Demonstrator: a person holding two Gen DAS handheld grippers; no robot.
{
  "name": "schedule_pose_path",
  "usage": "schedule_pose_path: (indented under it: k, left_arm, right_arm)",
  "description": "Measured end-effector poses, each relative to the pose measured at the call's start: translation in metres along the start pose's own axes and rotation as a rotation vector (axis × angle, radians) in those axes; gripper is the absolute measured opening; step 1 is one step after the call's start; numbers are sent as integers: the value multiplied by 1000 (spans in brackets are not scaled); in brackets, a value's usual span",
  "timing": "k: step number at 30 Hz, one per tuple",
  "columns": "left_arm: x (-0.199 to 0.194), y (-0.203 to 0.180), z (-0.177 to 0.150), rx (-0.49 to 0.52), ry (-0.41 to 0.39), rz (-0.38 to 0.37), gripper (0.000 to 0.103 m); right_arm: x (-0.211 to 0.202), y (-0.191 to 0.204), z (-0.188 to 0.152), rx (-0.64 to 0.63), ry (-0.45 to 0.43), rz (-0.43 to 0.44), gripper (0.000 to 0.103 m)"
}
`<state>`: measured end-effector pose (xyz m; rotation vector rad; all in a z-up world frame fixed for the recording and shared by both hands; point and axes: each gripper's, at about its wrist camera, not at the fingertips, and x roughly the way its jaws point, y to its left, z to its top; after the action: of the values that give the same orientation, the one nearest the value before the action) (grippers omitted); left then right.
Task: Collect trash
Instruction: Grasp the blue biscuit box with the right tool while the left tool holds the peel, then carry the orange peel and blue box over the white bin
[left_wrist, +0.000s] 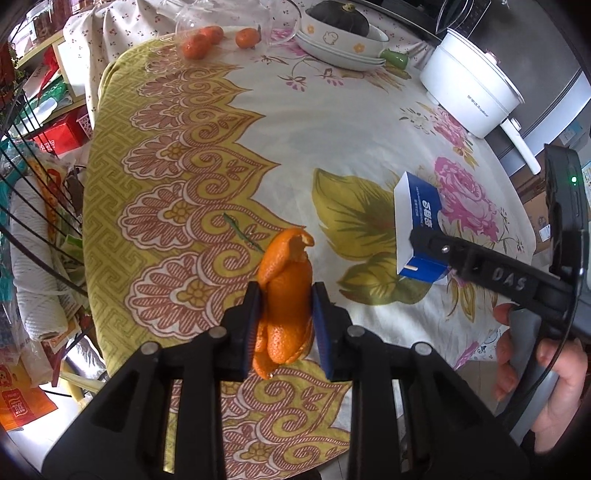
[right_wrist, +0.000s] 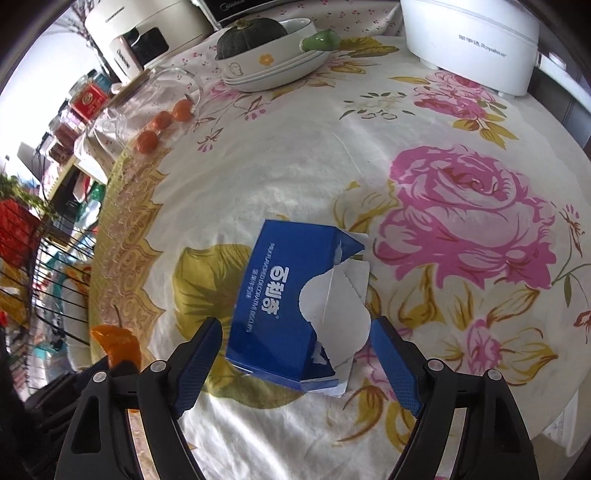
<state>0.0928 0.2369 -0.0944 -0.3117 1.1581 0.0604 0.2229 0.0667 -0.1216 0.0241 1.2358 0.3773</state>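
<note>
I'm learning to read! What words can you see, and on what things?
"百利奇" on the torn blue box; the small line beside it is too blurred to read.
"Royalstar" on the white electric cooker.
"DAS" on the right gripper.
Lettering on the cream appliance is too small to read.

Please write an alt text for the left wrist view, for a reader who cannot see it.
The left gripper holds a piece of orange peel between its blue pads, above a floral tablecloth. To the right, the right gripper reaches a torn blue box; three tangerines lie far behind.
</note>
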Motion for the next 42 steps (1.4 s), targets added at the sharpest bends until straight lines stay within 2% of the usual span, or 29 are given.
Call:
schedule_pose_path:
  k: [6,8,12,19,31,42]
  left_arm:
    - [3,-1,-1,-2,7,0,29]
    - [3,-2,-1,-3,7,-3,29]
    - [1,-8,1,-4,-2,-15,29]
    - [-2,-32,3,30,-26,-32,29]
    - [-11,-118,8,172,-70,-97,29]
    - [-5,-204,6,278,-66,-182,29]
  right_arm:
    - [8,11,-6,-85,-31,-91,85]
    - [7,9,-7,-89,-40,-94,77]
    - [0,5,-8,-128,-29,-98,75]
    - [-36,-8,-13,-200,-73,-125,74]
    - [-109,-71,-25,-209,-129,-170,74]
    - [-156,-158,-37,-93,-154,-203,74]
